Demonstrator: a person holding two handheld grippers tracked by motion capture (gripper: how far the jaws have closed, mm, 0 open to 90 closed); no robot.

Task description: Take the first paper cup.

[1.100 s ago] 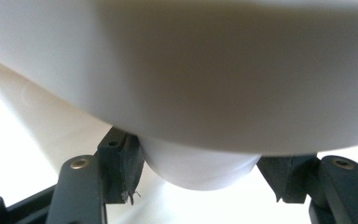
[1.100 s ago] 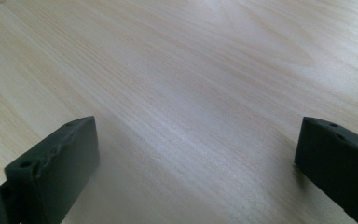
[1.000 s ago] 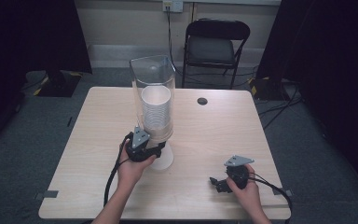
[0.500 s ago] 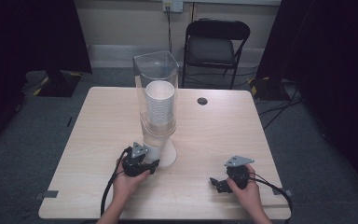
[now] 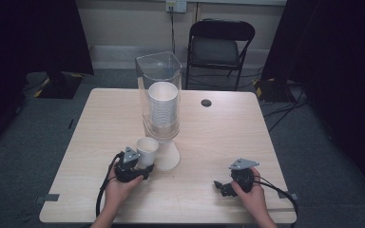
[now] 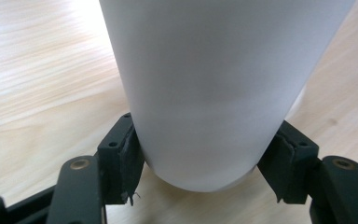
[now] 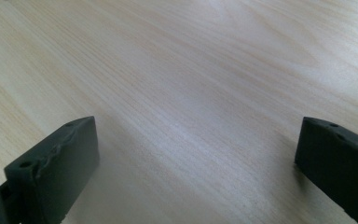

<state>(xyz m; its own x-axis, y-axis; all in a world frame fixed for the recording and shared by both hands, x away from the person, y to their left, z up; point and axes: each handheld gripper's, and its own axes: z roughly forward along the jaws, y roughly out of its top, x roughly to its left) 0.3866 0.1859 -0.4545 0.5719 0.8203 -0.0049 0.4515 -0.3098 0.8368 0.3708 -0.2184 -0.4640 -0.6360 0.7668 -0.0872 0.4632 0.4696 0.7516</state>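
Observation:
A clear cup dispenser [image 5: 160,102] with a stack of white paper cups [image 5: 162,108] stands mid-table on a white cone base [image 5: 169,156]. My left gripper [image 5: 141,167] is shut on a single white paper cup [image 5: 146,150], held upright just left of the base. In the left gripper view both pads [image 6: 129,156] press the lower sides of the cup [image 6: 214,88], whose bottom hangs just above the wood. My right gripper [image 5: 222,187] rests low at the table's front right, open, with bare wood between its fingers [image 7: 60,163].
The light wooden table [image 5: 100,123] has a dark round hole [image 5: 206,103] at the back right. A black folding chair [image 5: 221,45] stands behind the table. Cables trail from both grippers over the table's front edge.
My left gripper has drawn back from under the dispenser toward the front edge, with one cup now free of the stack in its grip. The right gripper has stayed put.

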